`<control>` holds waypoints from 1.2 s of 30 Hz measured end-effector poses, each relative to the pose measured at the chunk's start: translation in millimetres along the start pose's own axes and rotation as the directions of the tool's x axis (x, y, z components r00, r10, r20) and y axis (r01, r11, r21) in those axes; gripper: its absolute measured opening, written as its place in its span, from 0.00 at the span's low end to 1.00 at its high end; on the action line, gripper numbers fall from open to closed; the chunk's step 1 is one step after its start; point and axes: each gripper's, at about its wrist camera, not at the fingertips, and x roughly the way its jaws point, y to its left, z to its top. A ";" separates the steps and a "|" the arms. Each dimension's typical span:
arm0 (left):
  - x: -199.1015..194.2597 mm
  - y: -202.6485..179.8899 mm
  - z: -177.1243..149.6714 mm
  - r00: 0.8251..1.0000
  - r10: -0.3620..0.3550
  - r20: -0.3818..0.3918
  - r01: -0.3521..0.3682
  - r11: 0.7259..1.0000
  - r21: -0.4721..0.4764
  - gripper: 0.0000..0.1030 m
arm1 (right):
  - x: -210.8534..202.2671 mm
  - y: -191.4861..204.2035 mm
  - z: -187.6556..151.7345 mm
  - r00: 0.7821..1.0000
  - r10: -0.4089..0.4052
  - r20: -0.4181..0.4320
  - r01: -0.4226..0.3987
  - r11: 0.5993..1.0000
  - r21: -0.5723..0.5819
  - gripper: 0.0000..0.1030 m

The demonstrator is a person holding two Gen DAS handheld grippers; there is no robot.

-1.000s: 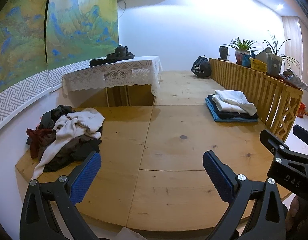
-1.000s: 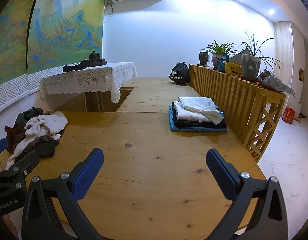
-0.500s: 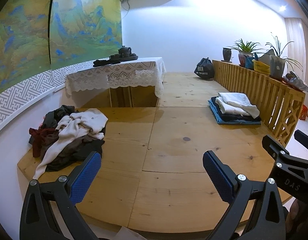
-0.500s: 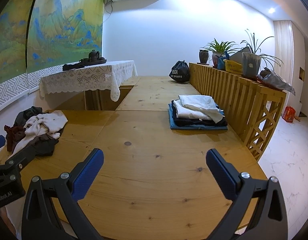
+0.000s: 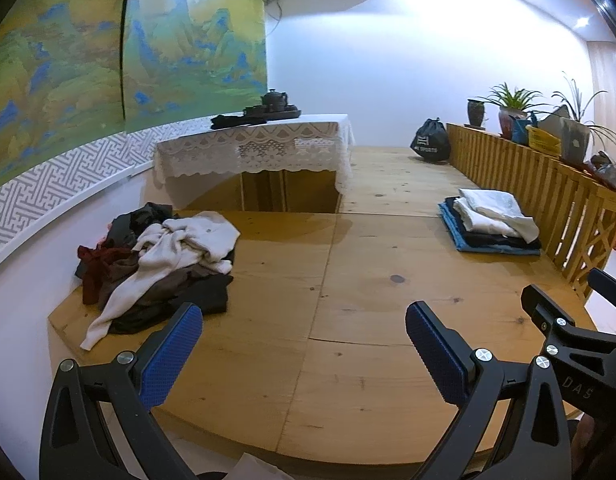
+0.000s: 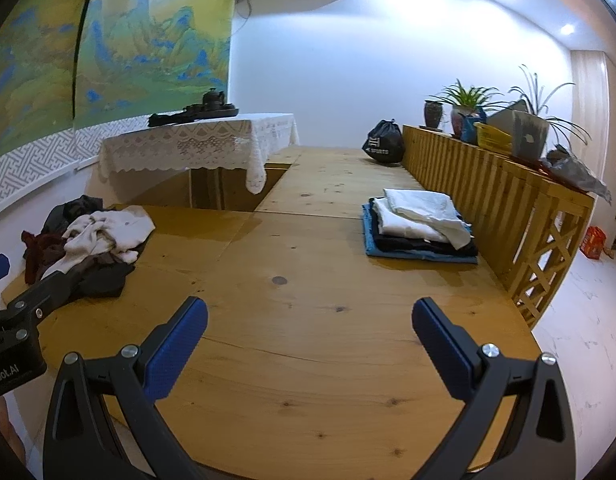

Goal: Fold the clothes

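Left gripper (image 5: 303, 344): jaws spread wide, nothing between the blue textured pads, held above the near edge of the wooden platform (image 5: 348, 320). Right gripper (image 6: 310, 338): likewise released and empty, over the near centre of the boards.

Unfolded clothes pile (image 5: 159, 264) lies at far left of the left gripper, just beyond its left finger, not touching it. Pile is crumpled: a cream knit garment (image 5: 179, 248) draped on top, one sleeve trailing toward the near edge; dark grey, black and maroon pieces beneath. Folded stack (image 6: 418, 224) sits far right beside the slatted wooden railing (image 6: 508, 200), well apart from both grippers: flat rectangles, blue at bottom, black in the middle, white on top.

Platform is smooth pale plywood with knots and visible panel seams.

Versus 0.5 s ago: the pile appears slightly nearer and more central in the left wrist view; jaw opening unchanged on both.
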 end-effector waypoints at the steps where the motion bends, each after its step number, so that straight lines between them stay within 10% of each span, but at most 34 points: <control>1: 0.3 2.0 0.0 1.000 0.007 -0.001 -0.007 1.000 -0.003 0.99 | 0.9 3.0 0.5 1.000 0.007 0.000 -0.007 1.000 -0.005 1.00; 36: 12.8 100.1 -8.0 0.958 0.283 -0.046 -0.287 0.946 -0.155 0.99 | 36.1 96.7 16.4 0.979 0.201 -0.028 -0.203 0.972 -0.117 1.00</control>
